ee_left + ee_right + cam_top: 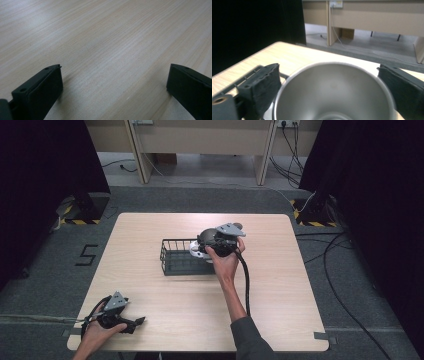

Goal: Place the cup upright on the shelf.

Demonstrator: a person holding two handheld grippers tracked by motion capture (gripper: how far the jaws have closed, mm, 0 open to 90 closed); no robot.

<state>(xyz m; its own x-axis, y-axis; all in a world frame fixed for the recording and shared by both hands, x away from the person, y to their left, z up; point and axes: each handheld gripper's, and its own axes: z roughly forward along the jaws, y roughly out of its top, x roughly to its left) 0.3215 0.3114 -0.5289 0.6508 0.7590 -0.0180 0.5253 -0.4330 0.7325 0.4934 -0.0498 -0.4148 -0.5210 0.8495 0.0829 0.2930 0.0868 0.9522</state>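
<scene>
A shiny steel cup (pixel 334 95) sits between the two black jaws of my right gripper (pixel 329 68), which press against its rim on both sides. From above, that right gripper (pixel 206 249) hovers at the right end of a black wire basket (pixel 170 242) in the middle of the table, and the cup (pixel 196 252) shows pale beneath it. The basket's wire rim (pixel 244 78) runs by the near jaw. My left gripper (pixel 137 322) rests low near the table's front left corner. Its jaws (pixel 113 82) stand wide apart over bare wood.
The light wooden table (pixel 280 285) has free room on all sides of the basket. Dark curtains flank the area. Cables (pixel 345 305) trail over the grey floor at the right, and a wooden bench (pixel 372 17) stands beyond the far edge.
</scene>
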